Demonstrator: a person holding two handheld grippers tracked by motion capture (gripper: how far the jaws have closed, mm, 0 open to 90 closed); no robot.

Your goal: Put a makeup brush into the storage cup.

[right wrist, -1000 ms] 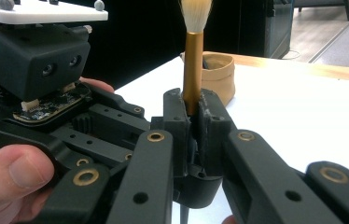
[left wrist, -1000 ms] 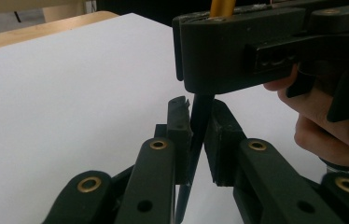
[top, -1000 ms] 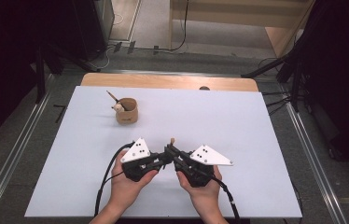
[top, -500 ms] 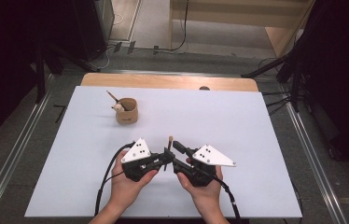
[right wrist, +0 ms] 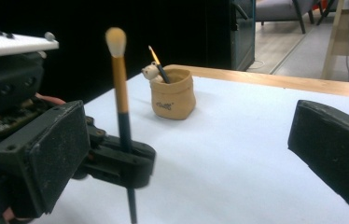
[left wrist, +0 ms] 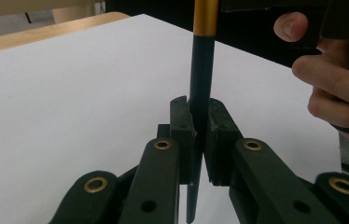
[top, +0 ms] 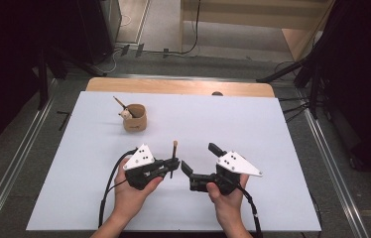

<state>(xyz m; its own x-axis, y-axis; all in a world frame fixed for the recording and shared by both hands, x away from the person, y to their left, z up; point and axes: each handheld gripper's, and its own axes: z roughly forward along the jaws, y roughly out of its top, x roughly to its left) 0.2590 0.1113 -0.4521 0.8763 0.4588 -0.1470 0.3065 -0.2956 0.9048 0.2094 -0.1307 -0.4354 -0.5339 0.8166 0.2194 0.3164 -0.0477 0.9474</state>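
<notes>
Brush stands upright, clamped in the left tongs; right tongs, just opening, gape empty beside it.

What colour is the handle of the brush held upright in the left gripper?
The brush has a dark handle below a gold band, with a pale tip; clearest in the right gripper view.

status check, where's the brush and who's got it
Left gripper shut on brush, held upright, bristles up. Right gripper jaws have just been opening, nothing between them. Holder pot across the table, path to it clear.
</notes>
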